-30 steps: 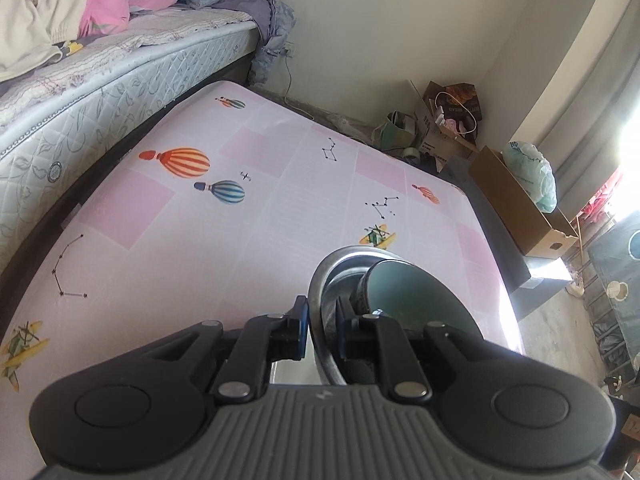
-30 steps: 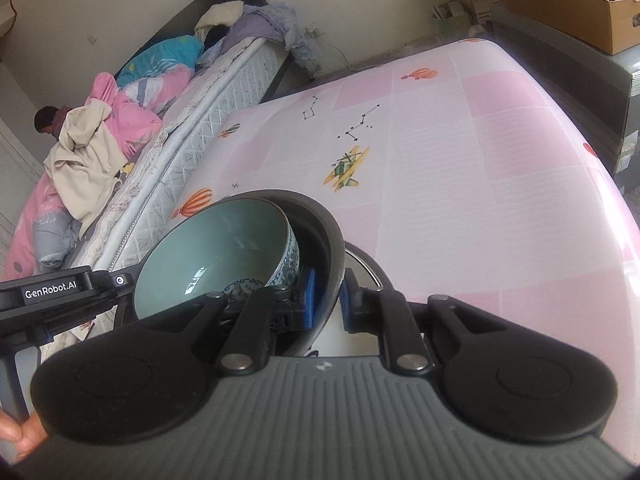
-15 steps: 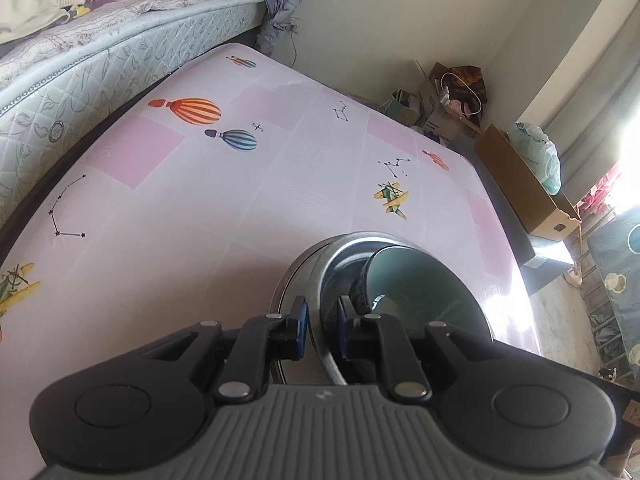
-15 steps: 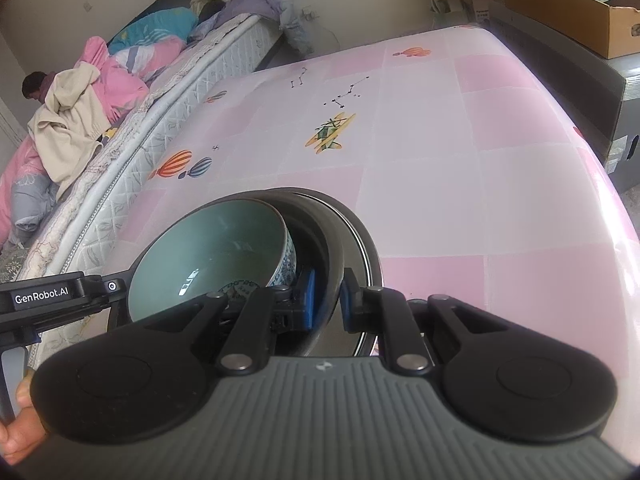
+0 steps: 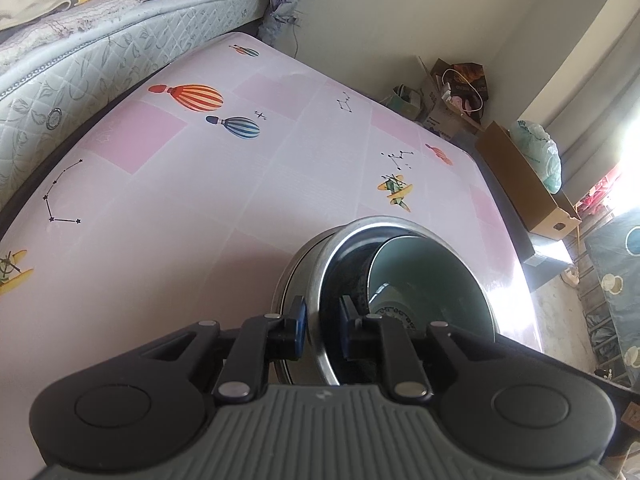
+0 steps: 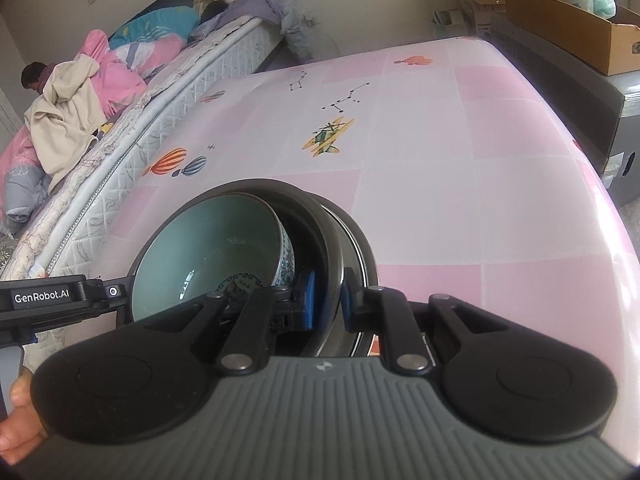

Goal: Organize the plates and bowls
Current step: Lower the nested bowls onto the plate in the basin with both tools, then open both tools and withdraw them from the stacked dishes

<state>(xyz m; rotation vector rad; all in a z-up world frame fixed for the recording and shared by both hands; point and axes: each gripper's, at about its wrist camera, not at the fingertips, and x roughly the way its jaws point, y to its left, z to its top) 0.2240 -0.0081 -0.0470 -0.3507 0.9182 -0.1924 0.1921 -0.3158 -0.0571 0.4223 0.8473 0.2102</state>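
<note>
While both grippers clamp the stack near the table's (image 5: pixel 248 216) front edge:
Left gripper (image 5: pixel 322 322): closed on the steel bowl's (image 5: pixel 316 280) rim.
Right gripper (image 6: pixel 329 296): closed on the black bowl's (image 6: pixel 320 216) rim.
Green bowl (image 6: pixel 208 248): nested inside, tilted.
Box (image 5: pixel 520 184): past the table's right edge.

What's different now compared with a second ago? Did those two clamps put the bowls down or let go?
The nested dishes have come down toward the pink tablecloth. The left gripper still pinches the metal bowl rim; the right gripper still pinches the dark bowl rim. The green bowl stays inside. Nothing let go.
</note>
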